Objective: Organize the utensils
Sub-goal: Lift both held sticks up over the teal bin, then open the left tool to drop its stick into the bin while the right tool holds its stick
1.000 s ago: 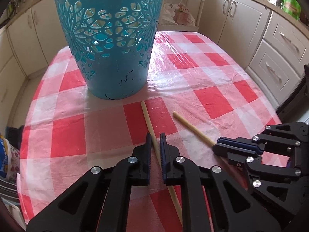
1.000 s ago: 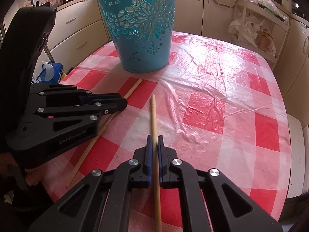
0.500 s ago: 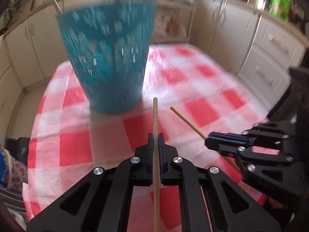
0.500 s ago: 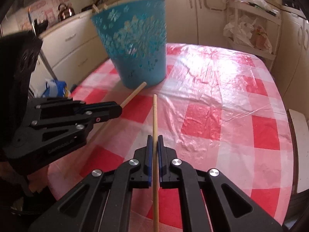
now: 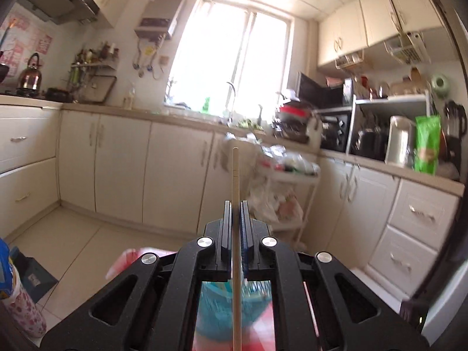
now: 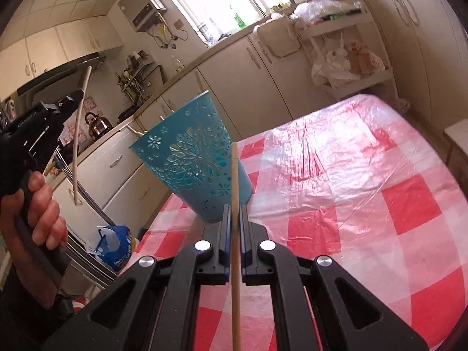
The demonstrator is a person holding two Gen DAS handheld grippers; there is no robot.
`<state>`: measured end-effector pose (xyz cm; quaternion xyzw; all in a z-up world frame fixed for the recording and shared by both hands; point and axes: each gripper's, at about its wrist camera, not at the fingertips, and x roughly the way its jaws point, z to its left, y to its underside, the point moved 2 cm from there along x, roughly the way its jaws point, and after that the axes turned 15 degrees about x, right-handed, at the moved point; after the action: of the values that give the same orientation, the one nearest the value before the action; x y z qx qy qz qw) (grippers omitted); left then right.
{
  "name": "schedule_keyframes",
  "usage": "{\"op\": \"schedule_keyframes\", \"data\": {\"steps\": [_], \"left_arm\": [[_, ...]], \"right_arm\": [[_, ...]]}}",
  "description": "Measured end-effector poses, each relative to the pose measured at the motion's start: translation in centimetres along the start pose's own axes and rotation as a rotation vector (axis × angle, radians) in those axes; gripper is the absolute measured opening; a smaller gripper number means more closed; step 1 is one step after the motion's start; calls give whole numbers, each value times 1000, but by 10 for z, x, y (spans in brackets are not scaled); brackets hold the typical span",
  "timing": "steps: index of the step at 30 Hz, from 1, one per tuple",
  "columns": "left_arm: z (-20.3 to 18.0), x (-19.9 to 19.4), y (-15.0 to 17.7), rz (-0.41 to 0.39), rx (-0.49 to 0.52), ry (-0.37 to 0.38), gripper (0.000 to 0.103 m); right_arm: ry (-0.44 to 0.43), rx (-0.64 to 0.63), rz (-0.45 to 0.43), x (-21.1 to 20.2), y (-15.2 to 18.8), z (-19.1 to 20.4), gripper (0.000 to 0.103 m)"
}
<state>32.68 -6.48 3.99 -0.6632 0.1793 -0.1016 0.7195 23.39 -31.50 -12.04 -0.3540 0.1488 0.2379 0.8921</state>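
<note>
between the fingers of my right hand-held gripper [image 6: 233, 222] a wooden chopstick [image 6: 234, 234] sits pinched, running straight along the jaws with its tip in front of the teal basket [image 6: 193, 158]. my left hand-held gripper [image 5: 235, 219] is clamped on a second chopstick [image 5: 235, 193] the same way, its tip pointing up towards the kitchen cabinets. below that gripper i see the teal basket [image 5: 216, 313], blurred, with the red-and-white checked cloth under it. from the right wrist view the left hand-held gripper [image 6: 68, 101] is raised at the left edge, the person's hand [image 6: 35, 213] wrapped round its grip, and the pale stick [image 6: 76, 143] hangs nearly upright from its jaws, off to the left of the basket. further on, the basket stands near the left edge of the worktop [image 6: 351, 175], a few stick ends poking above its rim. beyond it a metal kettle [image 6: 98, 122] rests on the far counter.
</note>
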Motion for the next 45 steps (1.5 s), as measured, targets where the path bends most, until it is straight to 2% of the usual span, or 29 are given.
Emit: {"op": "schedule_keyframes", "data": {"steps": [7,11,20,28,31,33,34,35,38,42,45], "left_arm": [[16,41,-30,-67,-63,-34,5],[14,65,-31,-75,-79,-48,5],[1,96,3,-22,-23,-108,5],[-11,88,41,58,34,-80,5],[-15,73,50,72,57,-71,13],[-15,52,54,61,65,-100,29],[-13,39,55,50,62,-122,47],[-11,24,58,33,54,-152,58],[-7,-8,70,33,37,-193,62],[-4,-24,108,146,-20,-161,62],[0,-24,135,222,-111,-126,62]], "right_arm": [[-23,30,0,1,-6,-1,6],[-30,47,2,0,-1,-7,6],[-41,49,10,0,2,-12,6],[-44,52,7,0,0,-12,6],[-52,53,2,-2,0,-12,6],[-58,51,-6,-4,1,-12,6],[-61,50,-12,-6,0,-12,6],[-65,48,-18,-8,1,-12,6],[-68,27,-43,-14,2,-7,6],[-111,18,-69,-23,-1,8,6],[-175,-31,-127,-32,-13,37,6]]}}
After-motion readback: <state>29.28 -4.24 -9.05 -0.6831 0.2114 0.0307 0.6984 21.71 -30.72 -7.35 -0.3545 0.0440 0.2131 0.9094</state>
